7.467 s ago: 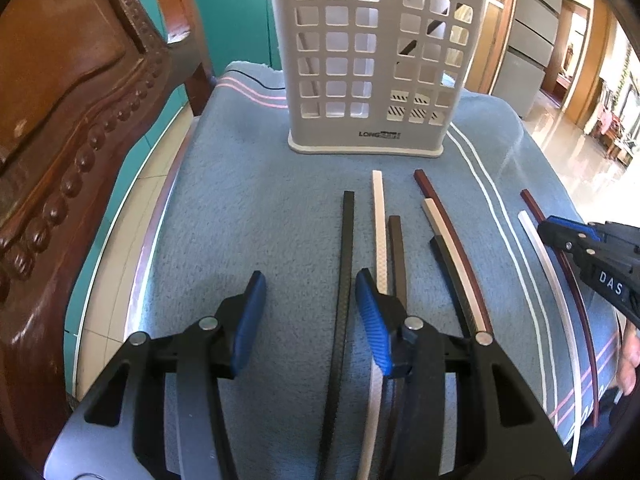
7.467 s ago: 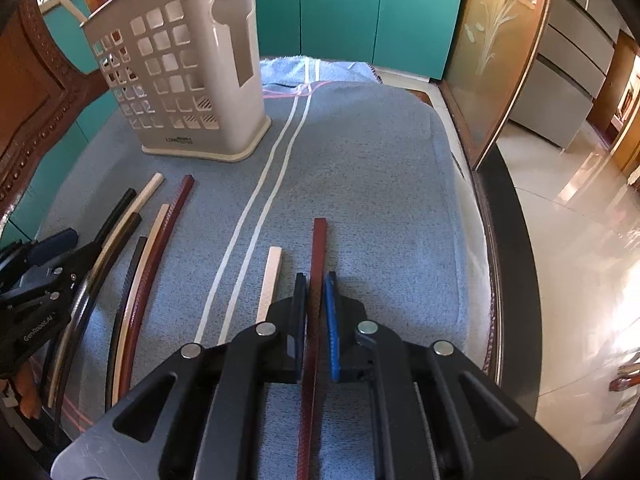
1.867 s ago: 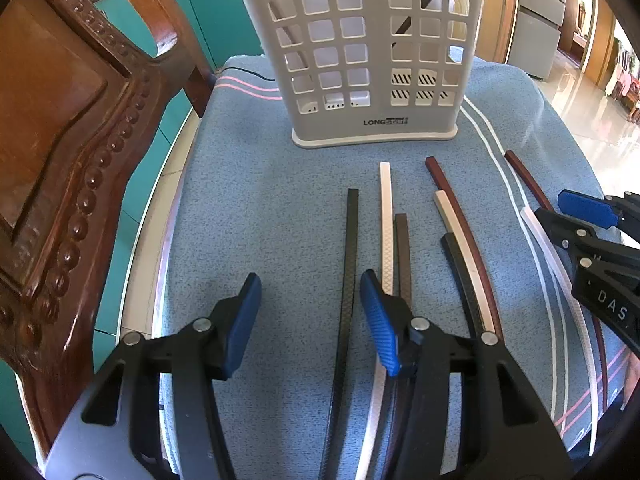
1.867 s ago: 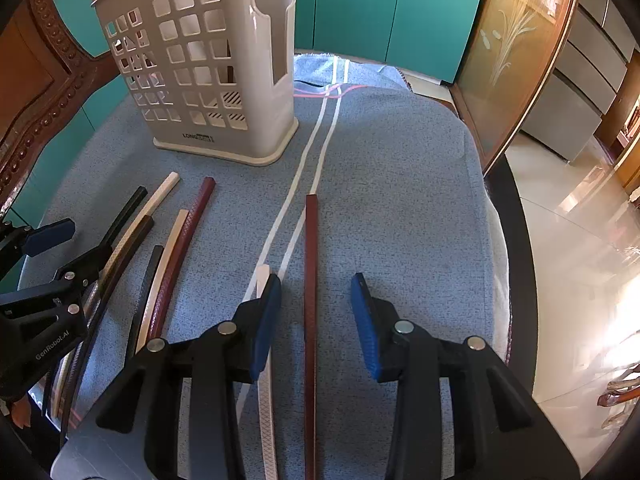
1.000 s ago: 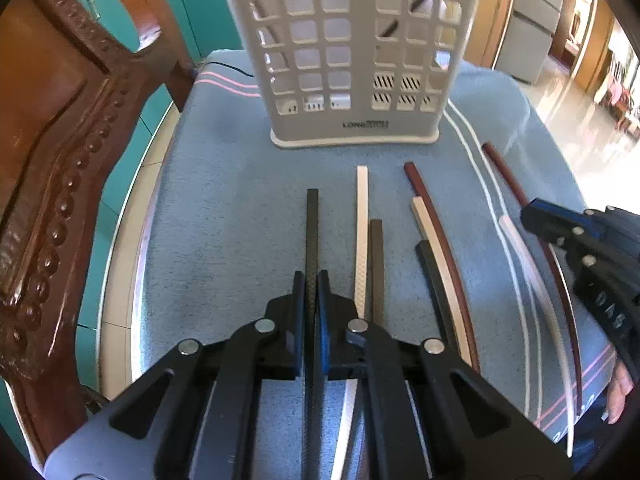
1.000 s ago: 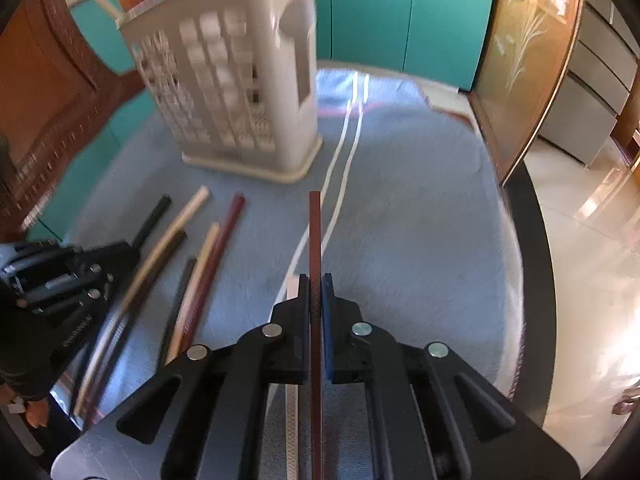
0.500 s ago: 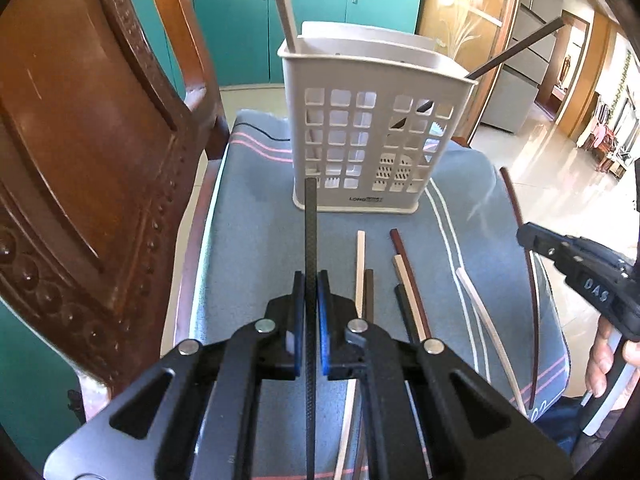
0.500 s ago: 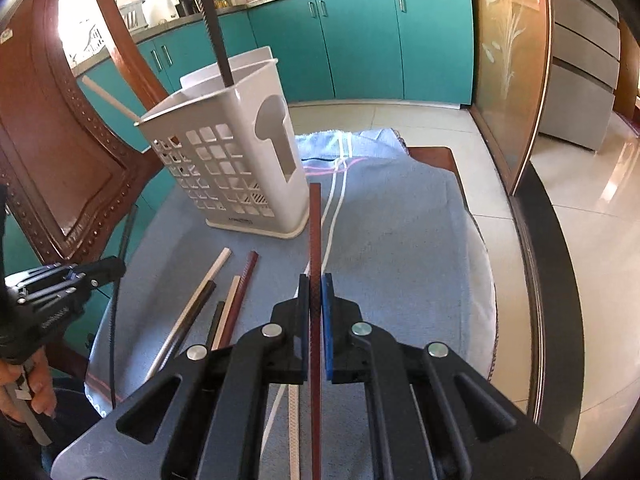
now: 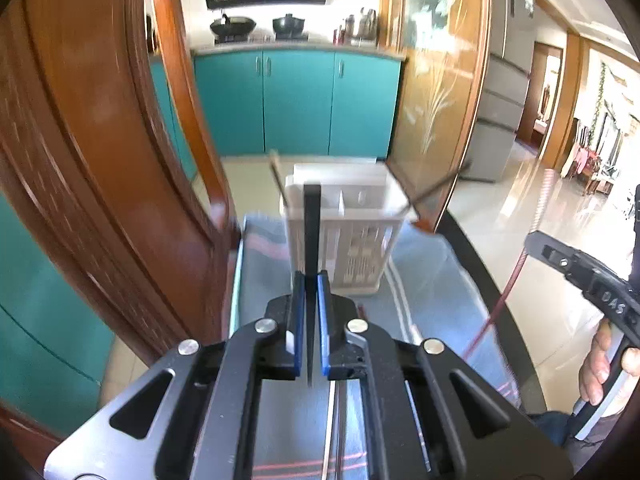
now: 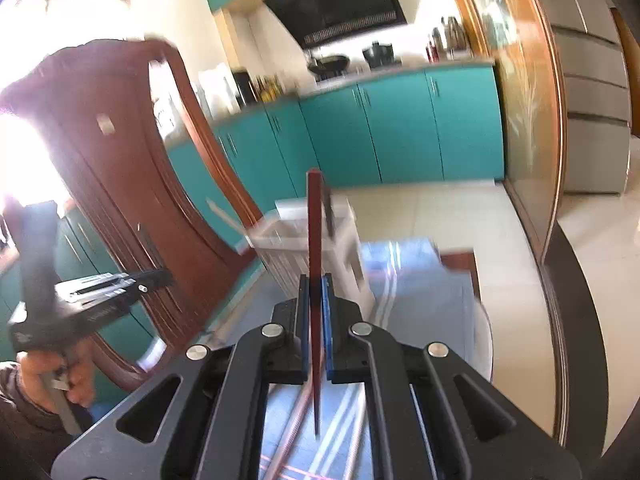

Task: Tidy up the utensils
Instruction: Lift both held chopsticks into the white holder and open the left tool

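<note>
The left gripper (image 9: 311,282) is clamped on a black chopstick (image 9: 311,224), whose far end points up in front of the white slotted utensil basket (image 9: 352,236) standing on the blue cloth (image 9: 432,280). The right gripper (image 10: 315,284) is likewise pinched tight on a dark red chopstick (image 10: 314,220) — its tip rises before the same basket, which is blurred in that view. Two sticks already lean out of the basket's top. More chopsticks (image 10: 296,412) lie on the cloth below the right gripper. Behind stand a carved wooden chair (image 9: 100,160) and teal cabinets (image 9: 296,100) — a person's hand (image 9: 600,364) holds the right gripper's handle.
</note>
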